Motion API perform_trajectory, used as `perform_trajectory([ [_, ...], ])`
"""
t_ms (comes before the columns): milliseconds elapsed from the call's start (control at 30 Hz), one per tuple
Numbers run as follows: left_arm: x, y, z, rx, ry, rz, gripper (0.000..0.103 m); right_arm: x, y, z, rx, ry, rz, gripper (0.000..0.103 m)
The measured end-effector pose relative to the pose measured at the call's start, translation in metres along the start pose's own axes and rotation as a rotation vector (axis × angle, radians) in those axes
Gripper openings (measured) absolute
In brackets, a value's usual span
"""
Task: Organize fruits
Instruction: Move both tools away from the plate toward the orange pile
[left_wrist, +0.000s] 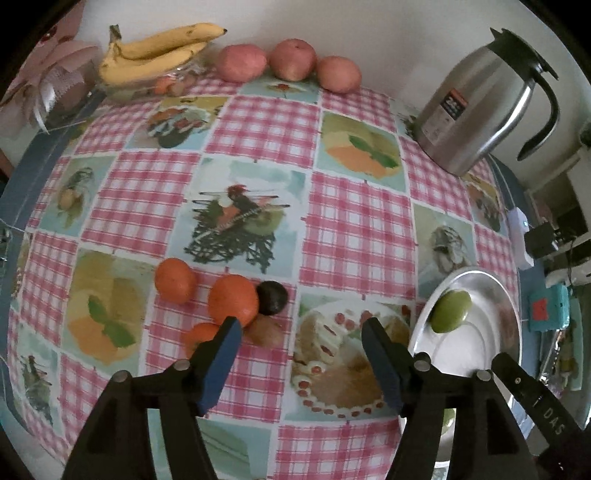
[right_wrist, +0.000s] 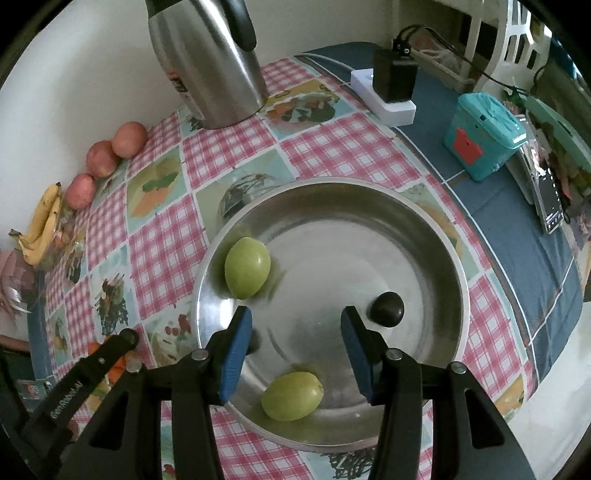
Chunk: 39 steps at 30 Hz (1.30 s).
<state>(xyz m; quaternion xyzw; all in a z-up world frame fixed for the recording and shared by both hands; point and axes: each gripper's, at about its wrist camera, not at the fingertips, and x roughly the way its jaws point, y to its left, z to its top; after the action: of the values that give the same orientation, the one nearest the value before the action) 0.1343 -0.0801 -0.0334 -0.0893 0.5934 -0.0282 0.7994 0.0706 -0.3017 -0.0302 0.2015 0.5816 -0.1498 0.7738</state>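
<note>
In the left wrist view, my left gripper is open above the checked tablecloth, with nothing between its fingers. Just left of it lie three oranges, a dark round fruit and a brownish fruit. My right gripper is open and empty over the metal bowl. In the bowl are two green fruits and a dark fruit. The left wrist view shows the bowl at the right with one green fruit.
Bananas and three reddish apples line the far wall. A steel kettle stands at the back right. Past the bowl are a white power strip with a black plug and a teal box.
</note>
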Motion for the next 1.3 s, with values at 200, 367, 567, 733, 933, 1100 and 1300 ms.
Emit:
perform_trajectory([
  [200,-0.002,0.000,0.003,0.001,-0.011,0.008,0.081,0.002,0.004,-0.002,-0.014,0.003,-0.015,0.052],
  [367,-0.002,0.001,0.002,0.006,-0.010,0.025,0.082,0.005,0.003,-0.001,-0.016,0.009,-0.035,0.055],
  [567,-0.004,0.001,0.002,0.017,-0.033,0.039,0.102,0.010,0.004,-0.002,-0.024,0.023,-0.030,0.064],
  [733,-0.004,0.001,0.002,0.040,-0.044,0.067,0.103,0.011,0.004,-0.003,-0.015,0.018,-0.005,0.074],
  [933,-0.004,0.000,0.002,0.064,-0.057,0.101,0.103,0.013,0.006,-0.004,-0.030,0.009,-0.024,0.075],
  [1100,-0.005,-0.001,0.002,0.087,-0.068,0.119,0.103,0.012,0.006,-0.004,-0.035,-0.004,-0.030,0.101],
  [1300,-0.007,-0.002,0.001,0.105,-0.081,0.125,0.103,0.010,0.003,-0.002,-0.017,-0.027,-0.033,0.101],
])
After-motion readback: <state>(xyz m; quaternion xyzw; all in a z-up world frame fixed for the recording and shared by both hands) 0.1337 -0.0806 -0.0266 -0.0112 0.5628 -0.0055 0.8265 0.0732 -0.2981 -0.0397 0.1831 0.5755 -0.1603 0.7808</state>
